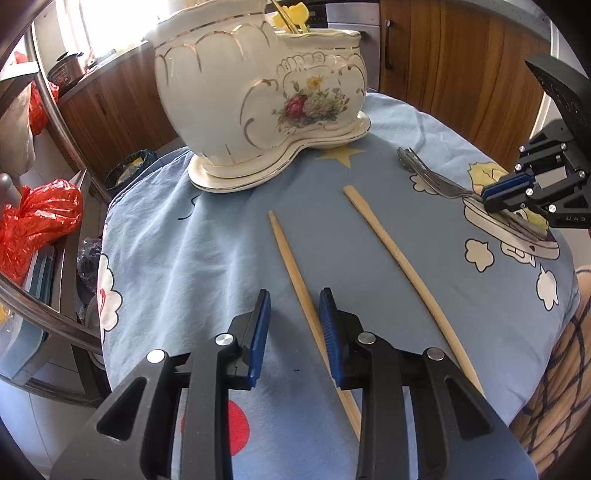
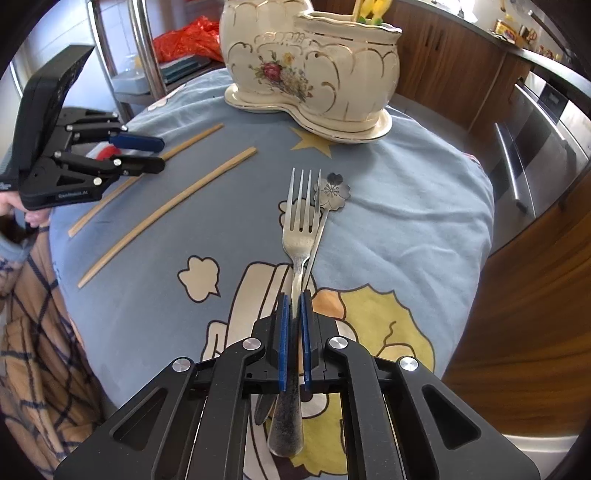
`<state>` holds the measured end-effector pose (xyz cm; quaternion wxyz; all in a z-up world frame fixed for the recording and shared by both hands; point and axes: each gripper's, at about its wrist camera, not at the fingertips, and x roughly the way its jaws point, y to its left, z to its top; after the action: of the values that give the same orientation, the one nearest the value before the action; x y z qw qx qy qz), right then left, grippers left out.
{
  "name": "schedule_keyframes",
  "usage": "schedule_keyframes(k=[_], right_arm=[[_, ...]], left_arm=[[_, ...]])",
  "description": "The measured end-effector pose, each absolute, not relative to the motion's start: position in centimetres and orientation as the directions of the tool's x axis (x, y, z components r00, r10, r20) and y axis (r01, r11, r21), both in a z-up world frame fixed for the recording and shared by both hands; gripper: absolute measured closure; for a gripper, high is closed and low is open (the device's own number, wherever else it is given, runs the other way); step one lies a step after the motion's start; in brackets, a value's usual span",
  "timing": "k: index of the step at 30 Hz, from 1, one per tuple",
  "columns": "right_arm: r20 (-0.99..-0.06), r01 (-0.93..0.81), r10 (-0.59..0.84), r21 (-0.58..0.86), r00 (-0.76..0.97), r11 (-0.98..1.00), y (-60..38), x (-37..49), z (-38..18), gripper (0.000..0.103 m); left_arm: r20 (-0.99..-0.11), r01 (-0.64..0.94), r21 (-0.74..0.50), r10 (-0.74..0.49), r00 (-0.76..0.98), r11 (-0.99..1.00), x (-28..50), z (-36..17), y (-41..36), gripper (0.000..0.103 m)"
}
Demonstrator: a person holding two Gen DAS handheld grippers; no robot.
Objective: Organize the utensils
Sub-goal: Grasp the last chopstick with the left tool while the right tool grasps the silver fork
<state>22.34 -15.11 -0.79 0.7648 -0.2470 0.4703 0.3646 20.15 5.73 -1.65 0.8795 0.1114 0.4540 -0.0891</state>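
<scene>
While two hand-held grippers work over a table draped in a blue cartoon-print cloth (image 1: 192,251), the right gripper (image 2: 294,314) has its blue pads (image 2: 283,339) clamped on the handle of a steel fork (image 2: 300,218), whose tines point toward a ceramic holder (image 2: 325,70). Beside the fork, touching it along the handle, lies a spoon (image 2: 334,190) with a flower-shaped end; whether the pads also pinch its thin handle cannot be told.

To the left, the left gripper (image 1: 295,321) hangs over the near end of one wooden chopstick (image 1: 291,266), its jaws partly apart. That chopstick runs up between the pads, close against the right pad (image 1: 330,328), with a clear gap to the left one; no firm grip shows. A second chopstick (image 1: 391,254) lies just right of it, apart and roughly parallel, flat on the cloth.

Cream with gold trim and a painted flower spray, the holder stands on its matching saucer (image 1: 236,181) at the far side of the table, with something yellow (image 2: 373,9) poking from its smaller compartment. Wooden cabinets (image 2: 443,48) line the kitchen behind, and a red plastic bag (image 1: 37,218) sits on a shelf at the left.
</scene>
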Motion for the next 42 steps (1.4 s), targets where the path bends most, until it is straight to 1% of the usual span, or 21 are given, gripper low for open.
schedule_keyframes(k=[4, 12, 16, 22, 25, 29, 32, 35, 38, 40, 42], right_arm=[[-0.912, -0.804, 0.293, -0.064, 0.288, 0.591, -14.2, 22.5, -0.8, 0.095], [-0.913, -0.826, 0.293, -0.079, 0.286, 0.558, -13.1, 21.9, -0.5, 0.097], [-0.91, -0.835, 0.316, -0.056, 0.268, 0.547, -12.5, 21.3, -0.3, 0.097], [-0.934, -0.843, 0.289, -0.023, 0.21, 0.538, -11.2, 21.9, -0.6, 0.097], [-0.955, -0.856, 0.251, -0.004, 0.156, 0.517, -10.4, 22.5, -0.6, 0.096], [-0.98, -0.879, 0.172, -0.006, 0.1, 0.477, -8.9, 23.1, -0.6, 0.096], [-0.991, -0.895, 0.111, -0.015, 0.072, 0.445, -7.7, 23.5, -0.7, 0.095], [-0.996, -0.906, 0.071, -0.018, 0.053, 0.424, -6.9, 23.7, -0.8, 0.095], [-0.997, -0.912, 0.057, -0.026, 0.054, 0.408, -6.4, 23.9, -0.8, 0.095], [-0.996, -0.915, 0.063, -0.032, 0.063, 0.403, -6.2, 24.0, -0.7, 0.095], [-0.994, -0.915, 0.074, -0.04, 0.076, 0.401, -6.1, 23.4, -0.8, 0.095]], left_arm=[[-0.83, 0.272, 0.119, -0.054, 0.555, 0.955, 20.4, -1.7, 5.6, 0.075], [-0.828, 0.272, 0.11, -0.063, 0.557, 0.956, 20.4, -1.9, 5.7, 0.075], [-0.826, 0.272, 0.105, -0.069, 0.56, 0.957, 20.3, -2.0, 5.8, 0.075], [-0.838, 0.283, 0.1, -0.073, 0.54, 0.954, 20.4, -2.0, 5.8, 0.075], [-0.872, 0.318, 0.079, -0.089, 0.481, 0.945, 21.2, -1.7, 5.9, 0.075], [-0.933, 0.375, 0.032, -0.107, 0.344, 0.927, 23.2, -1.4, 6.0, 0.075], [-0.962, 0.379, -0.012, -0.114, 0.248, 0.925, 24.4, -1.3, 6.0, 0.075], [-0.981, 0.373, -0.057, -0.121, 0.15, 0.926, 25.0, -1.2, 6.1, 0.075], [-0.988, 0.374, -0.081, -0.123, 0.091, 0.924, 25.0, -1.2, 6.2, 0.076], [-0.989, 0.367, -0.095, -0.13, 0.072, 0.925, 25.0, -1.2, 6.3, 0.079], [-0.989, 0.342, -0.092, -0.126, 0.078, 0.935, 25.2, -1.3, 6.7, 0.088]])
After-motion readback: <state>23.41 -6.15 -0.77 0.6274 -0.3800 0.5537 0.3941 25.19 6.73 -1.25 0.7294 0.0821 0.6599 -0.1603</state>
